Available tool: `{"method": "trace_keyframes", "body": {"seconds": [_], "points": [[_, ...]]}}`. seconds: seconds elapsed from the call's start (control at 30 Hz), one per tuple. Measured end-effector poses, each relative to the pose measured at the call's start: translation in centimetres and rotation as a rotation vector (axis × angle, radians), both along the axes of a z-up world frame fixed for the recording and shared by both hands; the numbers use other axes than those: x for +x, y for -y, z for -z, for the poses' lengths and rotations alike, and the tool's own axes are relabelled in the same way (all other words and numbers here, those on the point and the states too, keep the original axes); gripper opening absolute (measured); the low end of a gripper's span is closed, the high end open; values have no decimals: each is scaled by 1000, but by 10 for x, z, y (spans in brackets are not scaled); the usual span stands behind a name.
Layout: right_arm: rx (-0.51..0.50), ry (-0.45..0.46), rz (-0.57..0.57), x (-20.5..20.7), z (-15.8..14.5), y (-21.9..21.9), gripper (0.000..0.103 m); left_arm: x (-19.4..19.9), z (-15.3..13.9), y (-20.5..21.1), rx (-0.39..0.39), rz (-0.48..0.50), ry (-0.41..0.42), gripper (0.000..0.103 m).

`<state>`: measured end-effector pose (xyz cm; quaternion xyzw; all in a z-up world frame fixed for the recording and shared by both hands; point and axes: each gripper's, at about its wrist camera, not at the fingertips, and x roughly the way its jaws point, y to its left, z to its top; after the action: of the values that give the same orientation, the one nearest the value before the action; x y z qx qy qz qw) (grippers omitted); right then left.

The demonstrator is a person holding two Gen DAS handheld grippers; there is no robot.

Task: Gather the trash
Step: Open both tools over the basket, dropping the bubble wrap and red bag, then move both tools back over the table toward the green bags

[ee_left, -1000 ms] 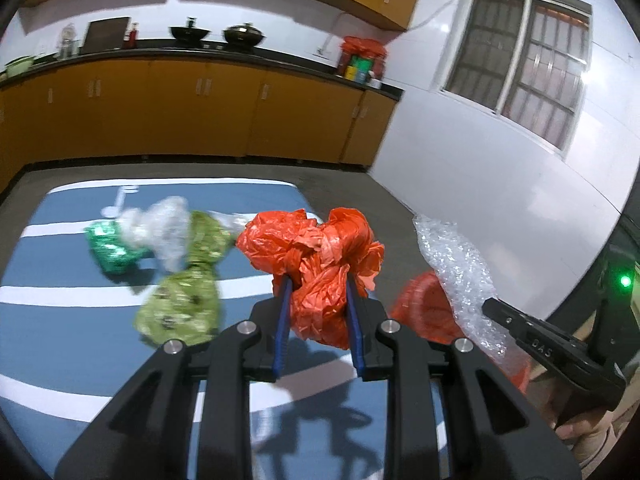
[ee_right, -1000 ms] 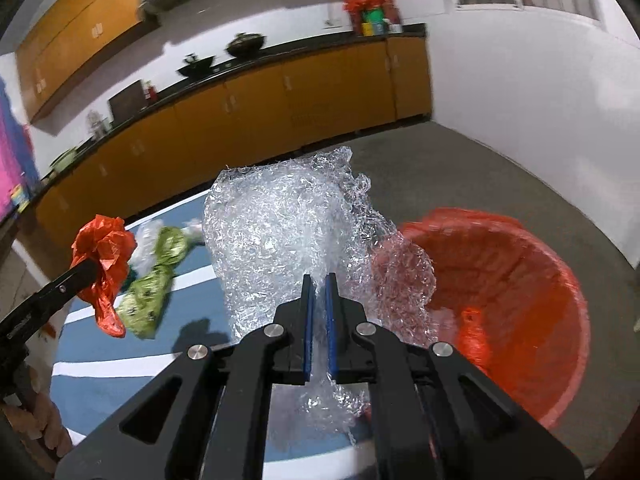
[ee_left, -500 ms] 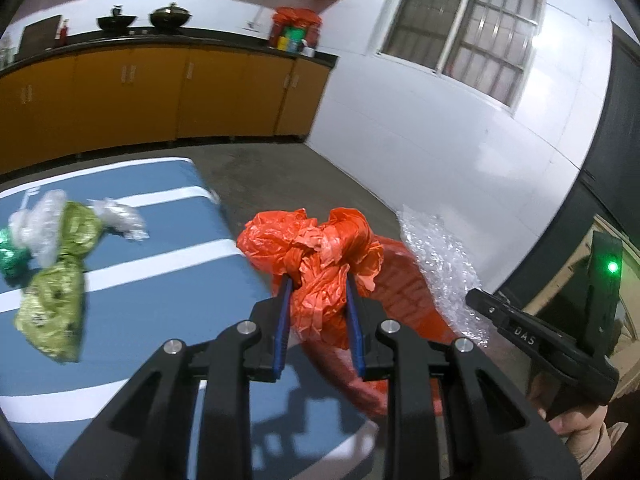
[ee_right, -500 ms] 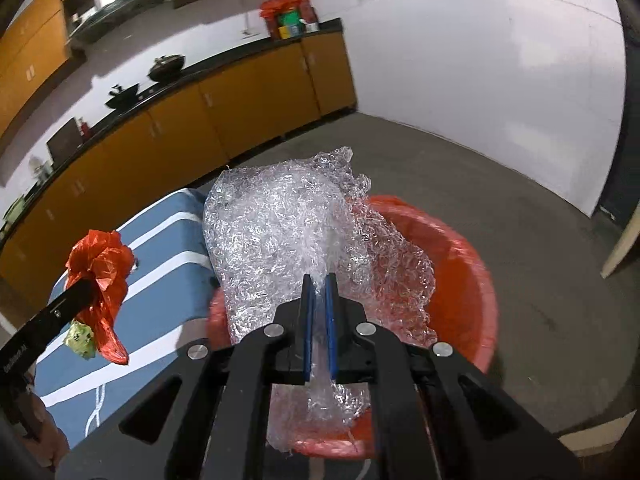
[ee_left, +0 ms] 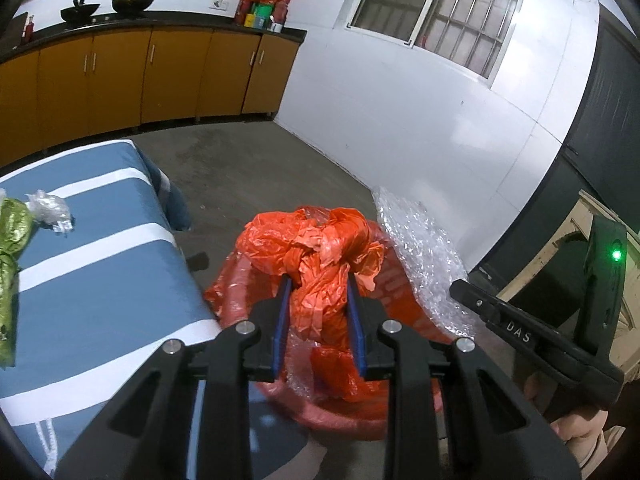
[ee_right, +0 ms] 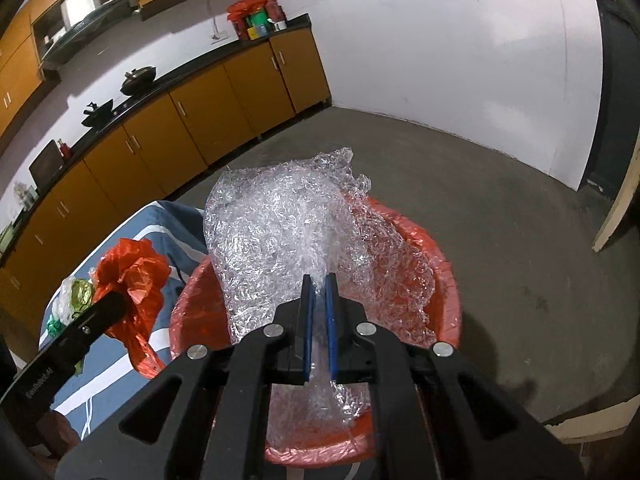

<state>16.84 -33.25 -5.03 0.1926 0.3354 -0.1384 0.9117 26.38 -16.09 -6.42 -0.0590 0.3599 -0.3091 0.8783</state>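
My left gripper [ee_left: 318, 288] is shut on a crumpled orange plastic bag [ee_left: 316, 248] and holds it over the near rim of a red-lined trash bin [ee_left: 236, 296]. My right gripper [ee_right: 319, 284] is shut on a big sheet of clear bubble wrap [ee_right: 288, 224] held above the same bin [ee_right: 444, 280]. The bubble wrap [ee_left: 420, 248] shows right of the orange bag in the left wrist view. The orange bag [ee_right: 132, 268] and the left gripper show at the left in the right wrist view.
A blue table with white stripes [ee_left: 100, 264] stands left of the bin, bearing green wrappers [ee_left: 12, 232] and a clear plastic scrap [ee_left: 50, 210]. Orange cabinets [ee_left: 160, 76] line the far wall. A white wall [ee_left: 400, 112] and a dark door [ee_left: 600, 120] stand at the right.
Both grippers have swung right from over the table to over the red bin, each still holding its trash. The green wrappers have slid toward the left edge of view.
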Motion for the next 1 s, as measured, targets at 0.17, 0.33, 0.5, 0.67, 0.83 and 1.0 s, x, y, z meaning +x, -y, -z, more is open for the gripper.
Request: {"method": "trace_keyframes", "body": {"seconds": [0.17, 0.33, 0.5, 0.67, 0.83, 1.0], "points": [[26, 4, 3, 3, 3, 4, 13, 8, 6, 10, -10, 12, -27, 31], [20, 4, 2, 1, 5, 6, 31, 12, 10, 12, -1, 14, -34, 38], [-1, -2, 8, -1, 6, 7, 31, 12, 14, -2, 11, -28, -35, 43], [-41, -1, 4, 0, 3, 1, 40, 12, 14, -33, 24, -106, -20, 50], [-91, -2, -41, 4, -1, -16, 40, 6, 12, -70, 58, -184, 7, 56], [-132, 0, -114, 13, -5, -46, 40, -2, 11, -123, 90, -295, 27, 59]]}}
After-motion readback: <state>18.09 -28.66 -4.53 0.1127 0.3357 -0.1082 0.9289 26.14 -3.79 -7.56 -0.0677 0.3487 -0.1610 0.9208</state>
